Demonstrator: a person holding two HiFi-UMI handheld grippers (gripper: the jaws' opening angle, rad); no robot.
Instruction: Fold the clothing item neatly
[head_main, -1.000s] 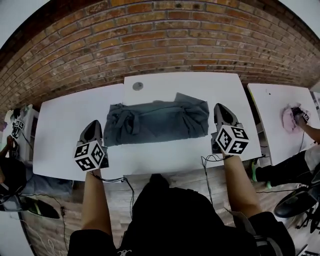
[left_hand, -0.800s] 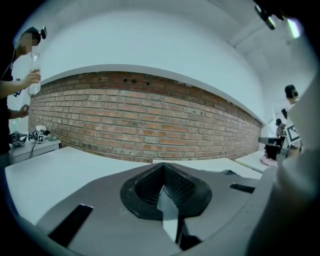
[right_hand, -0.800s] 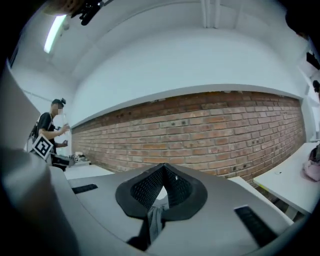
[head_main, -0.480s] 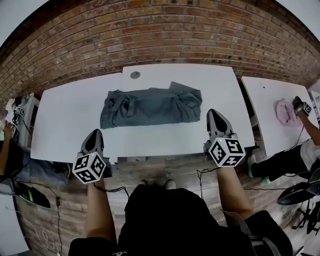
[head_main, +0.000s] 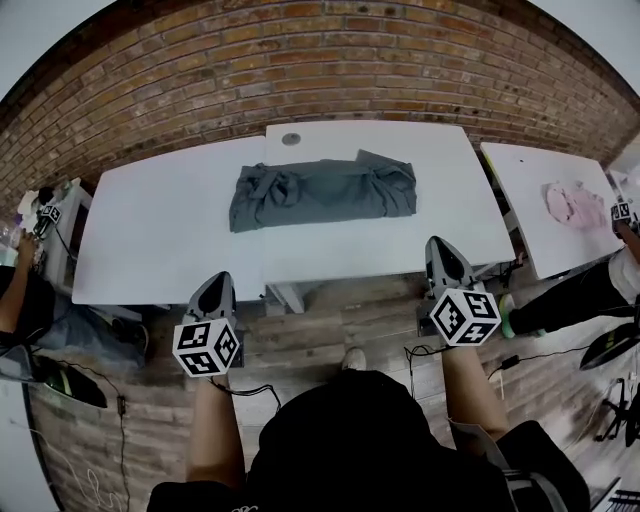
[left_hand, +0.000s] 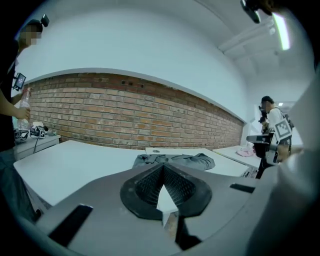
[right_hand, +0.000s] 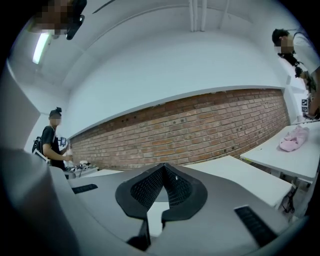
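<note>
1. A red-brown brick wall (head_main: 330, 60) backs a wide white desk (head_main: 160, 240). The grey-blue cloth garment (head_main: 320, 192) lies on the desk's far half, nearer the wall than the near edge. It is a long rumpled bundle with bunched ends.
2. The left tool (head_main: 218, 282) and right tool (head_main: 440, 247) both hang off the desk, over the grey plank floor (head_main: 330, 325), well apart from the garment. Each has its jaws pressed together on nothing.
3. Risk: the fold looks loose rather than flat. Left so, the knotted left end and the flap at the right may slacken and spoil a neat shape.
4. Risk: any reach back to the garment must cross the near desk edge, and a low approach would likely knock a tool against it.
5. Risk: black cables (head_main: 245, 390) trail on the floor by the feet and could snag a step.
6. Room: bare desk lies all around the garment, widest on the left. On the right, a second white desk (head_main: 530, 175) carrying a pink cloth (head_main: 570, 203) and another person (head_main: 580, 300) narrow the space.
</note>
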